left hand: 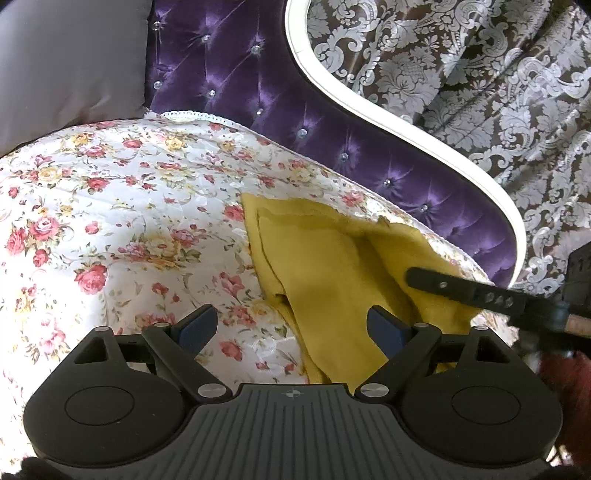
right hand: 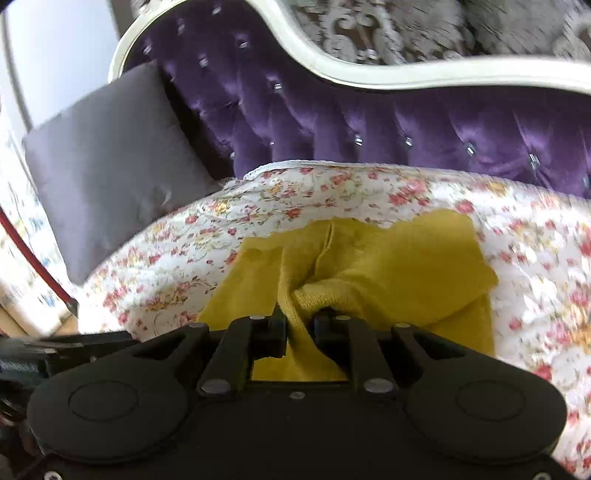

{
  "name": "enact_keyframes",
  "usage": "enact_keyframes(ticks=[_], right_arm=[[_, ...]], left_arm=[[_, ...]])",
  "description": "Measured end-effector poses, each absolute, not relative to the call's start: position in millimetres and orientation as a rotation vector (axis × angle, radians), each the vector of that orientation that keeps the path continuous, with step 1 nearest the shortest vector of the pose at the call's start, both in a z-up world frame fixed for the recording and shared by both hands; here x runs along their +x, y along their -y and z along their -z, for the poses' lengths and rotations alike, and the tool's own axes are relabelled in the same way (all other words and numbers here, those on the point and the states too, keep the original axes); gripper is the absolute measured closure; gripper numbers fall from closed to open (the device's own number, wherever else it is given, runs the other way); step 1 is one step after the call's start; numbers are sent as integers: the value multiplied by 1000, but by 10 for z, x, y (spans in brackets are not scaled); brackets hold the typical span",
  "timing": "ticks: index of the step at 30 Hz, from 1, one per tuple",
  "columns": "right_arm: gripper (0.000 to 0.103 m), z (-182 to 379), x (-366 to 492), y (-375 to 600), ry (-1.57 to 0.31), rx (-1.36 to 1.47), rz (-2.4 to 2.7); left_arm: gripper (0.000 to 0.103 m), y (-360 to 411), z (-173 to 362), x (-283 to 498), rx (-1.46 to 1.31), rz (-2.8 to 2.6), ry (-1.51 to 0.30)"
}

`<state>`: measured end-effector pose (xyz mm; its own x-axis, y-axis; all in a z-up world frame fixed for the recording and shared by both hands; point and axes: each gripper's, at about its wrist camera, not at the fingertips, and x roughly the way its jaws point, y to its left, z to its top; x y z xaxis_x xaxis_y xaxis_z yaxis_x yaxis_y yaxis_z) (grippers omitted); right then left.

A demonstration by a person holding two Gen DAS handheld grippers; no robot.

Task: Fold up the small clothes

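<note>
On floral bedcover [left hand: 110, 206], near purple headboard [left hand: 229, 74]: yellow garment [left hand: 325, 266], soft, light, limp, likely to sag. Right gripper [right hand: 299, 325] clamped on bunched fold. Left gripper [left hand: 291, 325] spread, empty. Best hold: free edge or corner.

At twelve to two o'clock in the right wrist view, we see the brown-and-silver damask curtain [right hand: 424, 26] smeared by motion blur. The mustard-yellow knitted garment [right hand: 388, 266] vanishes at six o'clock behind the right gripper [right hand: 299, 325]. In the left wrist view, a grey square cushion [left hand: 70, 59] is cropped at ten o'clock.
</note>
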<state>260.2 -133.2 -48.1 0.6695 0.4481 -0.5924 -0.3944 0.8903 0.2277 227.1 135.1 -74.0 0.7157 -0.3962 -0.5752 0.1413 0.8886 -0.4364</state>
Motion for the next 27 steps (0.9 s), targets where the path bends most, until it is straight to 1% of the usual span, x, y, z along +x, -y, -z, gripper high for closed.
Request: enact_keyframes(ticks=[1, 2, 3, 4, 5, 6, 8, 15, 18, 22, 27], right_arm=[[78, 495, 2595, 1237, -686, 40, -478], [73, 517, 2595, 1144, -695, -3, -490], [65, 550, 2598, 1056, -703, -40, -504], [61, 585, 2593, 989, -709, -61, -534], [51, 613, 2586, 955, -717, -58, -573], [46, 628, 2565, 953, -715, -40, -602], [44, 622, 2510, 989, -704, -7, -626], [45, 522, 2413, 1374, -720, 91, -564], [44, 535, 2507, 1455, -753, 100, -510], [43, 551, 2838, 1439, -775, 142, -476], [44, 350, 3019, 1072, -645, 102, -674]], left_arm=[[15, -1359, 738, 2279, -382, 305, -716], [15, -1372, 740, 2285, -387, 303, -716], [15, -1387, 744, 2285, -393, 300, -715], [15, -1399, 750, 2279, -398, 296, -716], [15, -1417, 756, 2276, -401, 293, -718], [15, -1435, 763, 2268, -405, 290, -720], [15, -1469, 777, 2256, -407, 285, -724], [15, -1553, 779, 2229, -428, 280, -720], [15, -1558, 744, 2219, -433, 283, -710], [15, -1540, 702, 2202, -428, 290, -701], [15, -1520, 709, 2193, -420, 289, -708]])
